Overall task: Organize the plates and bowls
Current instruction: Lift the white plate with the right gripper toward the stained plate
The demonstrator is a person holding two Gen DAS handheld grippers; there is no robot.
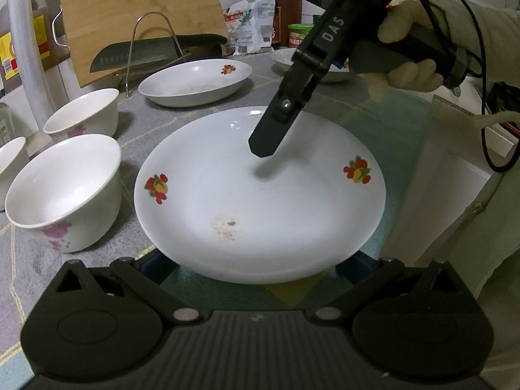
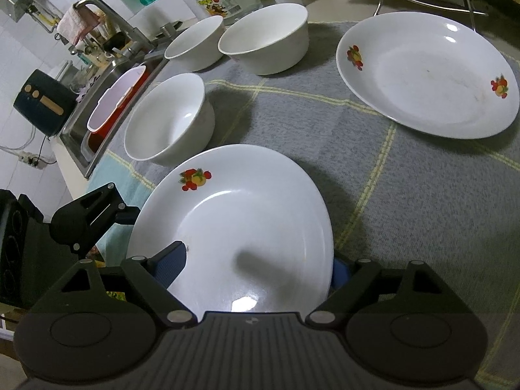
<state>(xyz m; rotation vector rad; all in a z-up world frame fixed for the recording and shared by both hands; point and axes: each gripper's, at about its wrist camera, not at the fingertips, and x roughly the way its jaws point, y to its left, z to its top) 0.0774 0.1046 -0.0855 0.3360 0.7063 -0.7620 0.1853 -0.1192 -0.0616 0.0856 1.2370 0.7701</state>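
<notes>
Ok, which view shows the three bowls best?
The right wrist view: near bowl, middle bowl and far bowl all show whole, interiors visible. The left wrist view shows two whole, with the third cut off at its left edge.

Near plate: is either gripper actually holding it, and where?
Right gripper straddles the near plate at its rim, one finger inside, one beneath; firm contact cannot be told. Left gripper reaches under the opposite edge, tips hidden.

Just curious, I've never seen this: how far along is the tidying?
Nothing looks stacked yet. In hand: one plate, tipped up between left tool and right tool. Left: second plate, third plate and three bowls, spread over the cloth.
</notes>
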